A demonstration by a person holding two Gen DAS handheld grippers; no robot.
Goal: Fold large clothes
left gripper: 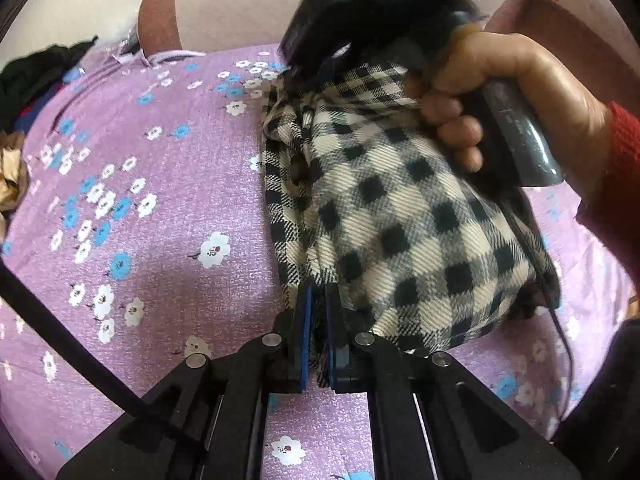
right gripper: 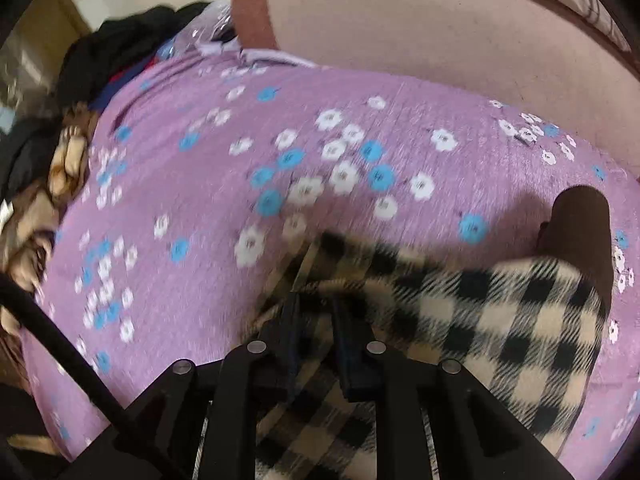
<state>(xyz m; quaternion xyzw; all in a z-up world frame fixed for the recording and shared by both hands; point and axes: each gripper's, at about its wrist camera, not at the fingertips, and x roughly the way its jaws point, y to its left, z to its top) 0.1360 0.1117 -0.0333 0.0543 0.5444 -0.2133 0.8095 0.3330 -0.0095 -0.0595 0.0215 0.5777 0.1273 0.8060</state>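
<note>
Checked garment (left gripper: 384, 208) bunched mid-bed (left gripper: 160, 184)
Left gripper (left gripper: 318, 304) and right gripper (right gripper: 316, 316) both pinch its edge, likely to carry the fold over.

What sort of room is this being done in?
Most likely a bedroom. The checked garment lies on a purple flowered bedsheet spread over a mattress, a padded headboard rises behind it, and a heap of other clothes waits at the far edge of the bed.
</note>
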